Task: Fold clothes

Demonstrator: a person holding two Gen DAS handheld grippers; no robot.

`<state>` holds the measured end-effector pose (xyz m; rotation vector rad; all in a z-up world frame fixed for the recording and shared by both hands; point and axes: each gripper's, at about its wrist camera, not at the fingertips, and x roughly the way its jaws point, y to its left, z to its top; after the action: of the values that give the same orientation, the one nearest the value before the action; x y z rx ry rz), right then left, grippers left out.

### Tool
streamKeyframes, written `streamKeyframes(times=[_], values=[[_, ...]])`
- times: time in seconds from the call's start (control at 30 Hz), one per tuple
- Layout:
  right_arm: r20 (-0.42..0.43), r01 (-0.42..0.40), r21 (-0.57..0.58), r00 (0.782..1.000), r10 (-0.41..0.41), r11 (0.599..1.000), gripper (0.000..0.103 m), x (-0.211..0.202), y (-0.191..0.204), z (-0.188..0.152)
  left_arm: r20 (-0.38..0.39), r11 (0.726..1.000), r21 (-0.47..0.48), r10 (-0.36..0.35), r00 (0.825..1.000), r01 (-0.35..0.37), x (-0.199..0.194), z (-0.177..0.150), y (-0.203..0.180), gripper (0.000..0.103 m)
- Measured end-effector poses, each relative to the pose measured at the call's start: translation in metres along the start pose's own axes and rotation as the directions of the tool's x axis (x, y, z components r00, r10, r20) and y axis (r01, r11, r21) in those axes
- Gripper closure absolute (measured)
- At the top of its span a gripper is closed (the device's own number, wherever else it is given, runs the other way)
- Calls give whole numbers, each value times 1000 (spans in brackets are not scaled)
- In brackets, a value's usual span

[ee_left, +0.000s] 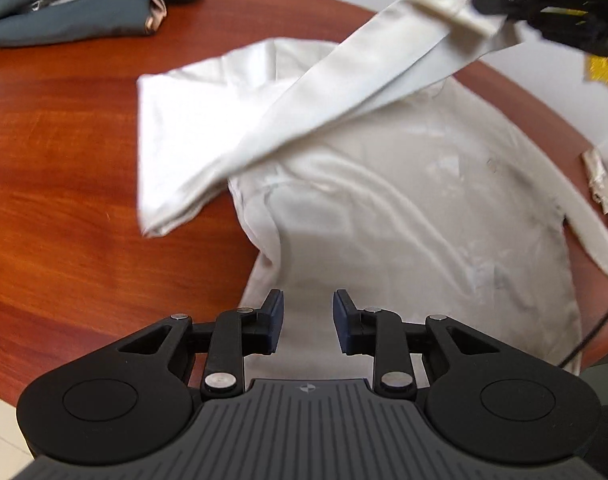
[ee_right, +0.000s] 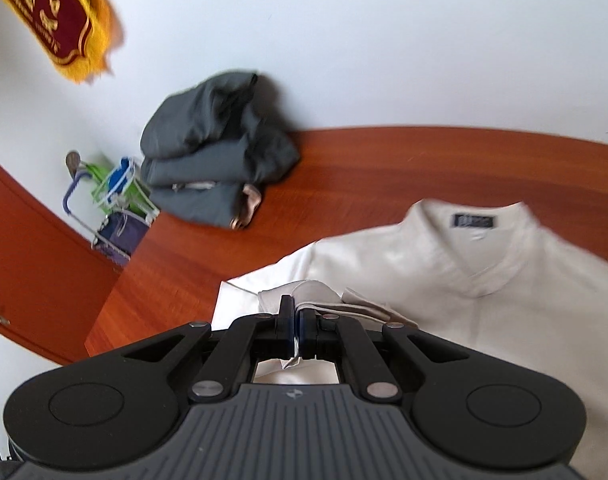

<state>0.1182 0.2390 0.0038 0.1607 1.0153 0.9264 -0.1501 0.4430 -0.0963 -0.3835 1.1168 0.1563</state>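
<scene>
Left wrist view: the left gripper (ee_left: 307, 322), jaws parted and empty, hangs over a white shirt (ee_left: 415, 216) spread on a round wooden table (ee_left: 64, 168); the right gripper (ee_left: 499, 6) lifts the shirt's sleeve (ee_left: 343, 92). Right wrist view: the right gripper (ee_right: 296, 326) is clamped on sleeve cloth; folded dark clothes (ee_right: 216, 152) lie well apart.
</scene>
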Motion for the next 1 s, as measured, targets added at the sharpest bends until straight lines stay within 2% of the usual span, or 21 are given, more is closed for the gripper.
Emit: streamKeyframes(times=[0.2, 0.37, 0.63, 1.0], values=[[36, 44, 53, 998, -46, 998, 101, -59, -69, 3, -13, 999, -26, 42, 999, -42, 10, -8, -13, 73], [0, 91, 96, 996, -92, 991, 101, -87, -130, -16, -32, 996, -34, 85, 996, -86, 14, -11, -22, 72], [-135, 107, 174, 987, -84, 979, 101, -71, -201, -70, -46, 992, -15, 127, 991, -128, 20, -4, -35, 72], [-249, 202, 152, 955, -160, 967, 100, -69, -243, -119, -42, 986, 29, 163, 986, -162, 29, 8, -48, 72]])
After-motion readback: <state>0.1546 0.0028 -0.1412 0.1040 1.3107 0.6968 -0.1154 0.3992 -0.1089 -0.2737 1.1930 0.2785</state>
